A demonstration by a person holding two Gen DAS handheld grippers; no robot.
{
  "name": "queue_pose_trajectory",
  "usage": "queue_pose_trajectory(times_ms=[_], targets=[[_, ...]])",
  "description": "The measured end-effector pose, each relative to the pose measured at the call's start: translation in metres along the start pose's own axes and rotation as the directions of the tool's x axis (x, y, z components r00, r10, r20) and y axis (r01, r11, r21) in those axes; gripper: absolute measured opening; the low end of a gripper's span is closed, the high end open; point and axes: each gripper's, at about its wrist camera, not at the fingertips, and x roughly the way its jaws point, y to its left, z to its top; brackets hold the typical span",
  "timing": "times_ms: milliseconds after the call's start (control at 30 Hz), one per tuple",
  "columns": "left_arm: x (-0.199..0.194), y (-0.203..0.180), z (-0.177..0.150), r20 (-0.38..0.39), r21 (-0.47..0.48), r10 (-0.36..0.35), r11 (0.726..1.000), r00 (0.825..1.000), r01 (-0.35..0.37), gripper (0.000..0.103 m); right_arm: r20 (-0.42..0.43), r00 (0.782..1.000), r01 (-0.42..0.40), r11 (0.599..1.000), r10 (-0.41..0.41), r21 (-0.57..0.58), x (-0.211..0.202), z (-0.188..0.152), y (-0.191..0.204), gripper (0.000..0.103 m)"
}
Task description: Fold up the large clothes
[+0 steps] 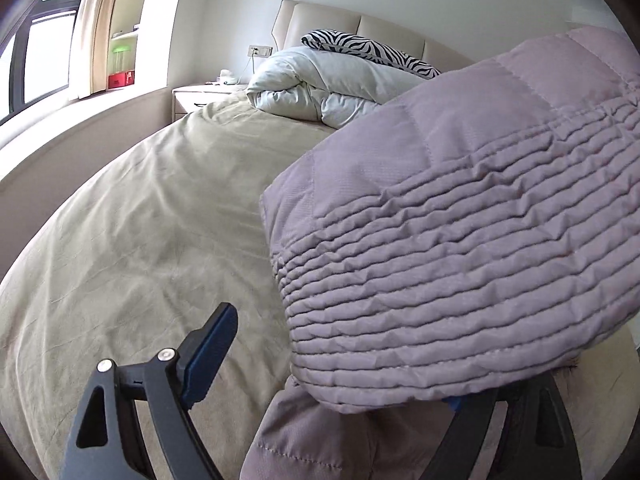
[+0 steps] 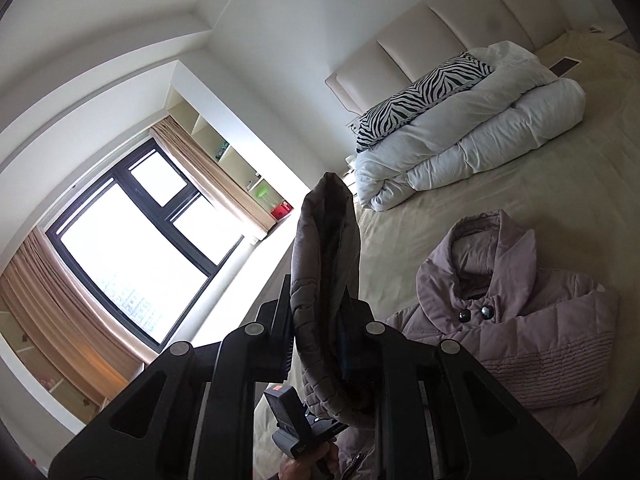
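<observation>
Right gripper (image 2: 320,320) pinches the puffy mauve quilted jacket's (image 2: 516,312) ribbed sleeve at twelve o'clock; left gripper (image 1: 332,364) spread over the beige sheet (image 1: 132,232).

Mauve quilted coat (image 1: 460,248), beige bed (image 1: 132,240)

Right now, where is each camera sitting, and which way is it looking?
Left wrist view: sits on the left claw, low over the bed, looking toward the headboard; the pink coat drapes over one finger, the other finger stands bare.
Right wrist view: sits on the right claw, tilted, looking at the window and the bed; the claw is shut on a lifted part of the coat, and a hand shows below.
Both share the coat, white duvet and zebra pillow.
</observation>
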Motion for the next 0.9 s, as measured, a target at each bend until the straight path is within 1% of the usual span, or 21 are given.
queue_pose_trajectory(times_ms=[67,100,167,233,267,333,400,533,633,733,833,900], targets=[[0.009,0.004,0.002,-0.001,-0.004,0.029,1.0,1.0,-0.029,0.087,0.02,1.0,-0.006,1.0,0.006,0.021,-0.005,0.0,-0.015,0.016],[0.013,0.006,0.002,-0.004,-0.008,0.043,0.999,0.999,-0.043,0.084,0.031,1.0,-0.002,1.0,0.001,0.024,-0.008,-0.001,-0.023,0.016],[0.018,0.012,-0.001,-0.012,-0.025,0.054,0.998,0.998,-0.054,0.081,0.047,0.999,0.021,0.999,-0.023,0.04,-0.011,-0.002,-0.045,0.016],[0.022,0.018,-0.005,-0.018,-0.041,0.071,0.997,0.997,-0.072,0.073,0.051,0.996,0.064,0.995,-0.068,0.071,-0.01,-0.006,-0.075,0.016],[0.023,0.022,-0.007,-0.018,-0.055,0.077,0.995,0.997,-0.078,0.073,0.048,0.995,0.086,0.991,-0.091,0.099,-0.009,-0.009,-0.093,0.016],[0.023,0.03,-0.01,-0.014,-0.081,0.087,0.993,0.996,-0.088,0.073,0.029,0.99,0.131,0.979,-0.137,0.158,-0.004,-0.017,-0.132,0.016],[0.023,0.034,-0.013,-0.013,-0.088,0.105,0.99,0.994,-0.106,0.073,0.001,0.981,0.192,0.961,-0.196,0.2,0.001,-0.029,-0.17,0.016],[0.026,0.034,-0.017,-0.037,-0.058,0.134,0.989,0.99,-0.136,0.075,-0.077,0.957,0.291,0.912,-0.281,0.29,0.016,-0.062,-0.242,0.016],[0.03,0.03,-0.022,-0.087,-0.023,0.117,0.993,0.989,-0.119,0.075,-0.112,0.939,0.344,0.876,-0.326,0.338,0.024,-0.086,-0.286,0.016],[0.022,0.021,-0.028,-0.111,0.04,0.098,0.995,0.989,-0.094,0.074,-0.142,0.926,0.378,0.848,-0.35,0.372,0.028,-0.105,-0.319,0.016],[0.004,0.019,-0.033,-0.133,0.078,0.072,0.995,0.989,-0.062,0.074,-0.171,0.915,0.404,0.834,-0.366,0.375,0.032,-0.123,-0.344,0.016],[-0.011,0.019,-0.034,-0.146,0.08,0.055,0.996,0.988,-0.043,0.074,-0.174,0.916,0.401,0.836,-0.362,0.374,0.035,-0.131,-0.355,0.016]])
